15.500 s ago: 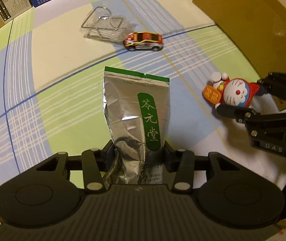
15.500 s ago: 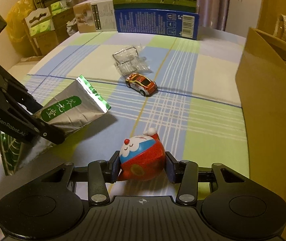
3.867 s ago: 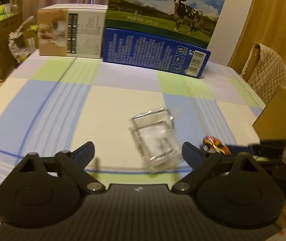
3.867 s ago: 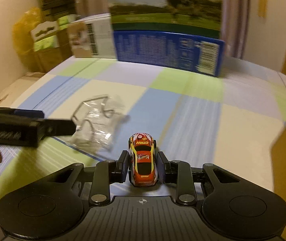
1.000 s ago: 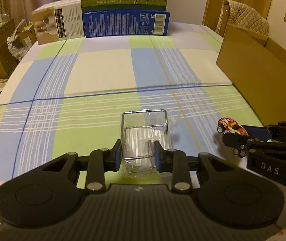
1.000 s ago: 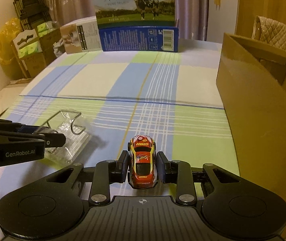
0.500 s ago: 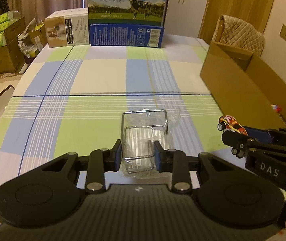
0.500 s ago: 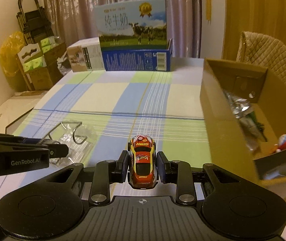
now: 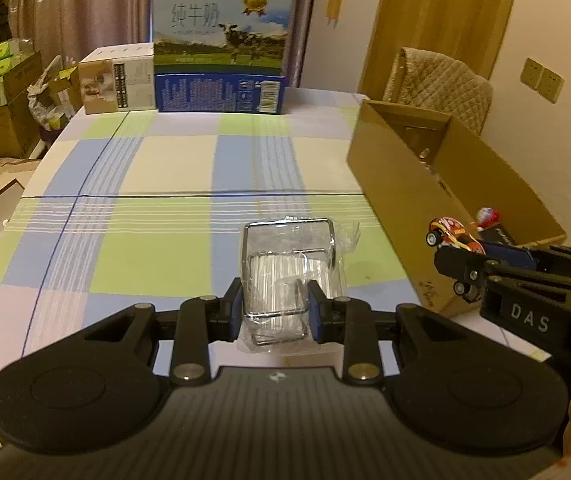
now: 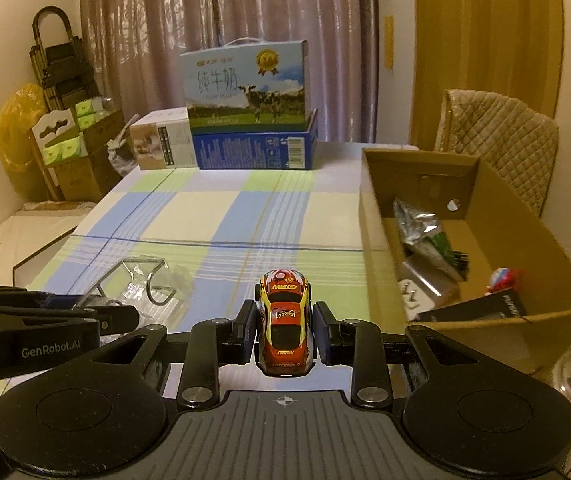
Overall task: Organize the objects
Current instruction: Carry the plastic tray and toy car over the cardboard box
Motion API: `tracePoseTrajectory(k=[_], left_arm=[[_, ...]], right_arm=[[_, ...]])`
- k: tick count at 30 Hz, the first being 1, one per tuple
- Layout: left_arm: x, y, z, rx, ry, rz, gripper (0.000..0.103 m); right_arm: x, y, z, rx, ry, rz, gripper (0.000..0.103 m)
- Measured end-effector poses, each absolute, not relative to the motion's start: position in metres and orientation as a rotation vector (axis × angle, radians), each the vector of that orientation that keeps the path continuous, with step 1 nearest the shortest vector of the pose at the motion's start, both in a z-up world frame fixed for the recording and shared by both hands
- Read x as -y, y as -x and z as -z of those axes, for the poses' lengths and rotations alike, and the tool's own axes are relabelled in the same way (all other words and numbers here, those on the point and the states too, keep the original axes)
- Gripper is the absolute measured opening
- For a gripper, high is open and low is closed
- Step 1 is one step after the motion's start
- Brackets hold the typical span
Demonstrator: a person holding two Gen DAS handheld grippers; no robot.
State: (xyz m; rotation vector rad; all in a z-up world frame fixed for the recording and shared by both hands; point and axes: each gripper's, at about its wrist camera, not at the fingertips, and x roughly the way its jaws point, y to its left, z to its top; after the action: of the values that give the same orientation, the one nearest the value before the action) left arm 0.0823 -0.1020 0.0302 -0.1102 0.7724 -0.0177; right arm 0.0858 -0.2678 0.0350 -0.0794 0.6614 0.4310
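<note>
Carrying: both hands are loaded and up off the table, heading for the box, so this looks like the haul-it-over step

Left gripper (image 9: 273, 312): clamped on the bagged wire rack (image 9: 291, 268), a chrome wire thing in a clear plastic bag; pads pinch its near end and the rest sticks out forward over the tablecloth (image 9: 165, 168)

Right gripper (image 10: 284, 334): closed on the toy car (image 10: 285, 312), red and yellow, nose pointing away, pads on both its sides

Where they are: both things hang in the air over the near right part of the table, the car closer to the box than the rack

Cardboard box (image 10: 497, 322): open top, sits along the right edge of the table; a silver foil pouch (image 10: 417, 222), a small red and white figure (image 10: 503, 278) and a black packet (image 10: 485, 308) already lie inside

Table otherwise: only the milk carton (image 9: 221, 46) and a small white box (image 9: 117, 80) at the far edge, so I'd guess these two are the last loose bits

Next move: get each one over the box's near wall and above the open inside before letting go; the car has the shorter trip

Watch out: the bag is floppy and the wire could snag on the box rim, so it needs a bit more height
</note>
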Motion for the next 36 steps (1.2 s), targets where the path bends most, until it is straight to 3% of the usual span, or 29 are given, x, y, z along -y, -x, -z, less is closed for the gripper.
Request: tracePoseTrajectory(k=[36], left_arm=[[0.211,-0.065,-0.061,-0.738,0.092,0.241,0.026]], right_arm=[[0.395,-0.058,-0.068,-0.620,0.034,-0.224,0.027]])
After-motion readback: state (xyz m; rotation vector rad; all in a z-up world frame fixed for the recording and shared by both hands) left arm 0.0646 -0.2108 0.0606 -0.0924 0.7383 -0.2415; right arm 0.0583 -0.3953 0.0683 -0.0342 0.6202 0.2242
